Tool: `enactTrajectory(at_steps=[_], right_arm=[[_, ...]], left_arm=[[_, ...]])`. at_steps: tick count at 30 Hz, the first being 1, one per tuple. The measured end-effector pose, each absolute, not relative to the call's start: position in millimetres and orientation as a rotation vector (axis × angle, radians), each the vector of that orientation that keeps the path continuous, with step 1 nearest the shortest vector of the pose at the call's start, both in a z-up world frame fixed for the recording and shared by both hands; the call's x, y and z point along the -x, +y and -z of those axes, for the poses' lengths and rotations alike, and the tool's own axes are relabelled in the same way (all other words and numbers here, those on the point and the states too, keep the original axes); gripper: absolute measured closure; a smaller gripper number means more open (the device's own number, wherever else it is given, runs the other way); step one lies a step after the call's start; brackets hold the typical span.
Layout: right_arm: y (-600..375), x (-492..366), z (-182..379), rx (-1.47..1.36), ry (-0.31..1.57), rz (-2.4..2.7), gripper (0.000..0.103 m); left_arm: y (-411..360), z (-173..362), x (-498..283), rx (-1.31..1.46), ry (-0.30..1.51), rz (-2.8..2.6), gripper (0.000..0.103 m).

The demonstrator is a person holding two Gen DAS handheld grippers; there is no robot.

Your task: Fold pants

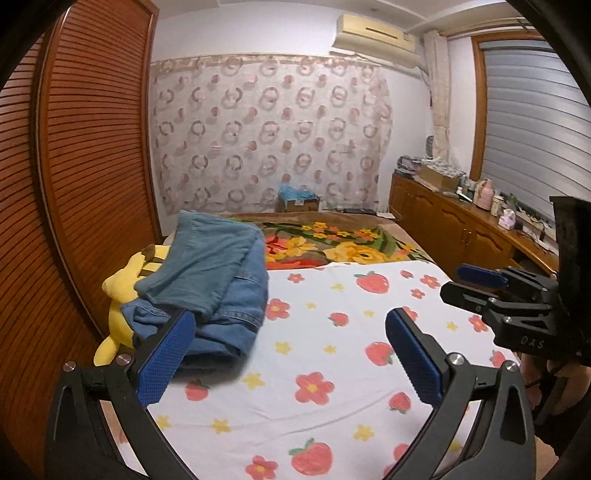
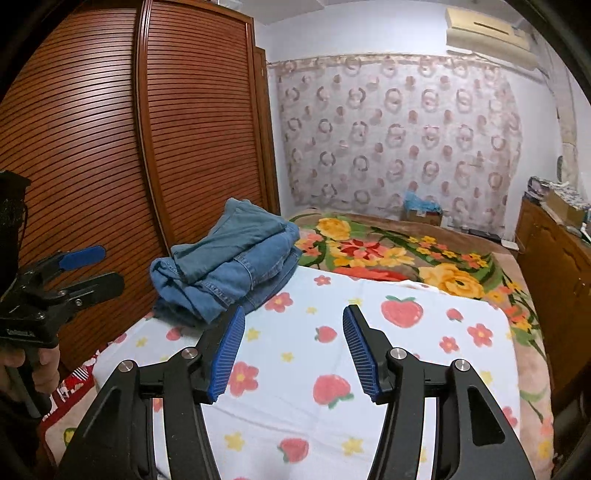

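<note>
Jaws of both grippers [image 2: 293,314] [image 1: 290,319] apart; pants [image 2: 236,258] folded.

Bedroom items: a white strawberry-and-flower sheet [image 1: 332,332] is covering the near bed; a floral blanket [image 1: 332,243] is lying beyond it. A yellow plush toy [image 1: 118,295] is resting by the louvered wooden wardrobe [image 1: 92,147]. A ring-patterned curtain [image 1: 269,133] is hanging on the far wall, an air conditioner [image 1: 376,35] sitting above. A cluttered wooden cabinet [image 1: 461,229] is standing at right.
</note>
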State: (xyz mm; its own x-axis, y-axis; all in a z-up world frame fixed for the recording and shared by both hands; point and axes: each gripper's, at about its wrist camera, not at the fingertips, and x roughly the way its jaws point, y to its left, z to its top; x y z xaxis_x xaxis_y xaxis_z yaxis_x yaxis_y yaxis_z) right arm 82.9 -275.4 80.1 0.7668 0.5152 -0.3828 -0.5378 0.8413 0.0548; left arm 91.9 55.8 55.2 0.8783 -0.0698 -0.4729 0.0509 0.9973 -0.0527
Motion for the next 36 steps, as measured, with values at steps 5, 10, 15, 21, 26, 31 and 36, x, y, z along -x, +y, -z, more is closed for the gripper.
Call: enactTrajectory(at_steps=[5,10,15,21,26,31,36], right_arm=[[-282,-49,-82,0.066,0.372,-0.542,0.046],[-292,-20,-82,0.049,0.352,-0.511,0.045],[-301,1,-78,0.034,0.337,-0.469,0.039],[-307,20,-74,0.013,0.328,-0.420,0.035],[-320,35,-76,-0.012,0.313,-0.376,0.034],[-328,44,-77,-0.032,0.293,-0.327,0.034],[-329,43,-75,-0.047,0.285,-0.276,0.034]], left_arm=[[37,-58,-78,0.033,0.490,0.088,0.000],[21,-61,-67,0.017,0.486,0.105,0.000],[5,-63,-59,0.008,0.480,0.120,0.000],[-7,-65,-52,0.000,0.466,0.128,0.000],[-13,-69,-44,0.017,0.449,0.132,0.000],[-15,-72,-41,0.023,0.439,0.126,0.000],[-15,-72,-38,0.026,0.438,0.118,0.000]])
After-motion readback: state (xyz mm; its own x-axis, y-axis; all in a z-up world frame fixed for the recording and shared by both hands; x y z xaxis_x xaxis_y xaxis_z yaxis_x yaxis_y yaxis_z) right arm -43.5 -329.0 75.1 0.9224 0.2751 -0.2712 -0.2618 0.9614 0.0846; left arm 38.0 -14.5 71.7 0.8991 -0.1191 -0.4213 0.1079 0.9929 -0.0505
